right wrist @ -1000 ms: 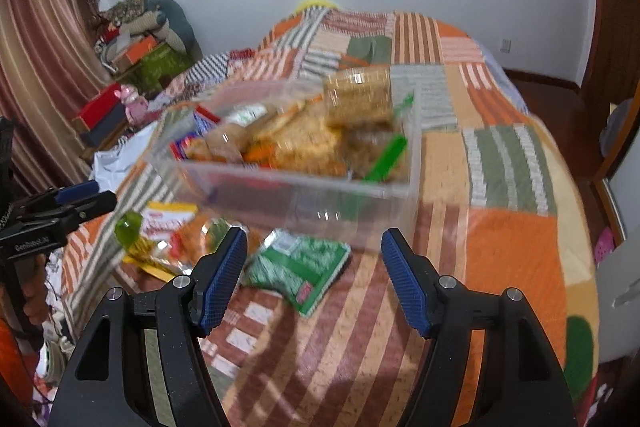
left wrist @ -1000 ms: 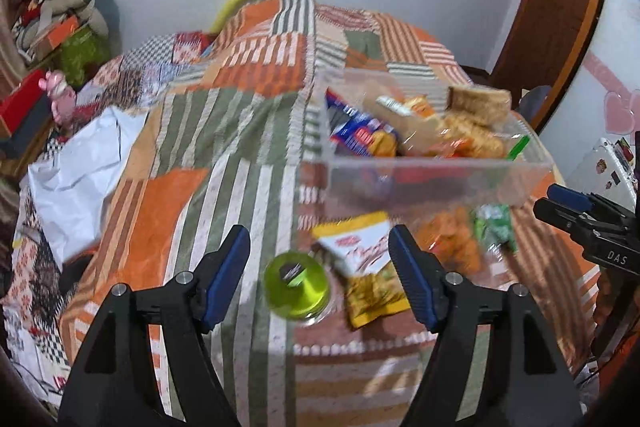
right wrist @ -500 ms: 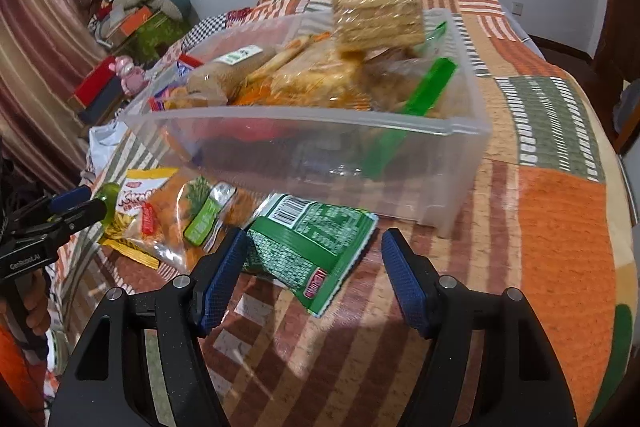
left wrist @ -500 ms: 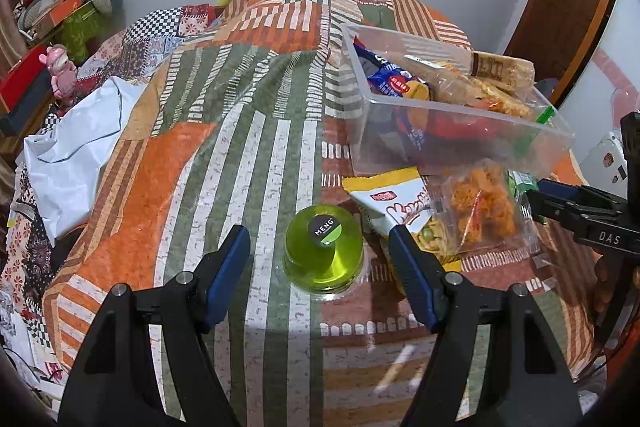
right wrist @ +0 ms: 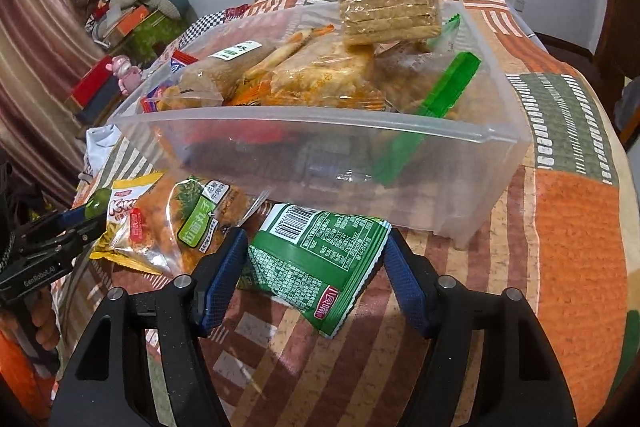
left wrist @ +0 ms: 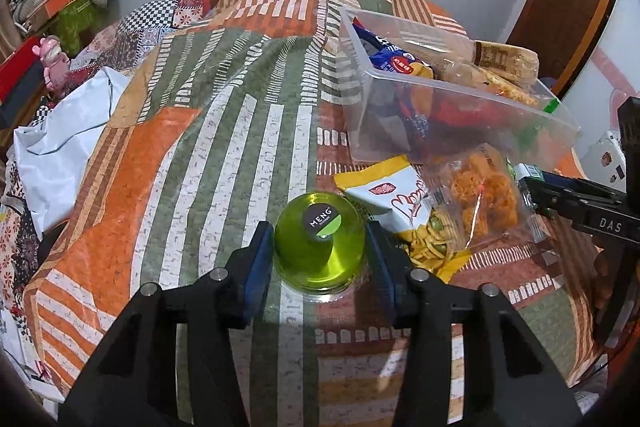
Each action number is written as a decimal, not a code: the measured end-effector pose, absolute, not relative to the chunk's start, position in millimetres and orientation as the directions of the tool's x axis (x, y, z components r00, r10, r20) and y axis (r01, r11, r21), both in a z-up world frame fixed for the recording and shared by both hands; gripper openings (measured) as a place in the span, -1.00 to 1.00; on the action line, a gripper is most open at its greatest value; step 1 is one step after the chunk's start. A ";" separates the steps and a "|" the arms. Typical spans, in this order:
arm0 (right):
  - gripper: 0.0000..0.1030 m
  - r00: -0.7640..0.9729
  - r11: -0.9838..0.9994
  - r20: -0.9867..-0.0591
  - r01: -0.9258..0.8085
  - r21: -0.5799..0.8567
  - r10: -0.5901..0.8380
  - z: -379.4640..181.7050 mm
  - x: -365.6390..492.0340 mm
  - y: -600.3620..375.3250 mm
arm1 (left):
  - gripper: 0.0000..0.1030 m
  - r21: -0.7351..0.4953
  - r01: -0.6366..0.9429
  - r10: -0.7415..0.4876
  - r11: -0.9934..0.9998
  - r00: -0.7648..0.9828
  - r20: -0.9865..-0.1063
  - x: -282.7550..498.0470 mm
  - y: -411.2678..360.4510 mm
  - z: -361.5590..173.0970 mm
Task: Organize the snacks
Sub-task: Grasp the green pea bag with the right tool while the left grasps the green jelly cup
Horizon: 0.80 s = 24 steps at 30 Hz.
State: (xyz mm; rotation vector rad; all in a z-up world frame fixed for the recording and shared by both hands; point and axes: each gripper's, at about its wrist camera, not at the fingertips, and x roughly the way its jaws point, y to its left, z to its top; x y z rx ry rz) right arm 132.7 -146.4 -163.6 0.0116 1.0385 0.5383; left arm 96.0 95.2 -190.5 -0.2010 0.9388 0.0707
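Between my left gripper [left wrist: 320, 261] pads sits a green jelly cup [left wrist: 319, 247], label up, on the patchwork bedspread [left wrist: 192, 155]; the jaws are closing, blue pads at its sides or nearly so, though I cannot tell whether they press it yet. Between my right gripper [right wrist: 314, 277] pads lies a green snack packet [right wrist: 320, 263], barcode side up; these jaws are closing too, the left pad just beside the packet edge, the right pad near its corner, no firm pinch visible. Just beyond my left jaws, to their right: a yellow-and-white snack bag [left wrist: 394, 197] and a clear bag of orange fried pieces [left wrist: 478, 193], overlapping. Beyond both sets of jaws: the clear plastic bin [right wrist: 460, 187], already heaped with packets, a block of wrapped biscuits [right wrist: 388, 7] riding on top. Step in hand, as I judge it: picking up two loose snacks at once for the bin. Next move calls for finishing both squeezes, gently on the soft cup, then lifting clear over the near wall and finding room on a crowded pile. Hard to make out: the cup's base behind its own dome, the packet's front face, the bin's lower contents behind cloudy plastic.
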 end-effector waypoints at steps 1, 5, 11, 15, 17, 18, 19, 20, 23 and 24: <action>0.11 0.390 0.870 -0.814 -0.418 0.261 0.432 -163.4 132.7 -145.8 | -0.11 -0.142 -0.148 -0.027 0.979 0.591 -0.807 95.7 95.4 -190.3; -0.10 0.397 0.867 -0.808 -0.425 0.259 0.436 -161.5 129.5 -146.6 | -0.11 -0.129 -0.158 -0.011 0.979 0.593 -0.805 93.9 95.6 -188.0; -0.14 0.451 0.877 -0.788 -0.426 0.222 0.419 -151.1 123.7 -149.1 | -0.12 -0.119 -0.161 0.008 0.980 0.623 -0.782 86.1 93.9 -172.6; -0.15 0.471 0.880 -0.778 -0.425 0.212 0.415 -145.7 119.8 -155.6 | -0.27 -0.108 -0.160 0.022 0.981 0.648 -0.761 81.9 92.2 -157.6; -0.15 0.474 0.879 -0.774 -0.424 0.217 0.419 -143.4 117.7 -160.3 | -0.93 -0.113 -0.155 0.017 0.981 0.660 -0.751 80.5 90.5 -149.0; -0.15 0.478 0.880 -0.771 -0.423 0.218 0.421 -142.1 116.6 -161.9 | -0.93 -0.110 -0.151 0.017 0.982 0.659 -0.752 81.0 89.5 -146.2; -0.15 0.481 0.879 -0.768 -0.422 0.220 0.423 -140.5 115.5 -164.4 | -0.93 -0.105 -0.141 0.014 0.984 0.660 -0.751 81.6 87.7 -143.9; -0.15 0.483 0.879 -0.765 -0.422 0.222 0.426 -139.2 114.7 -166.5 | -0.92 -0.089 -0.141 0.026 0.986 0.661 -0.750 82.5 86.1 -143.2; -0.15 0.488 0.879 -0.760 -0.420 0.227 0.429 -136.4 114.0 -168.3 | -0.87 -0.069 -0.163 0.055 0.984 0.649 -0.759 85.6 87.5 -147.7; -0.15 0.489 0.879 -0.759 -0.419 0.228 0.430 -135.4 113.7 -168.6 | -0.83 -0.093 -0.158 0.030 0.983 0.638 -0.769 87.4 90.1 -151.7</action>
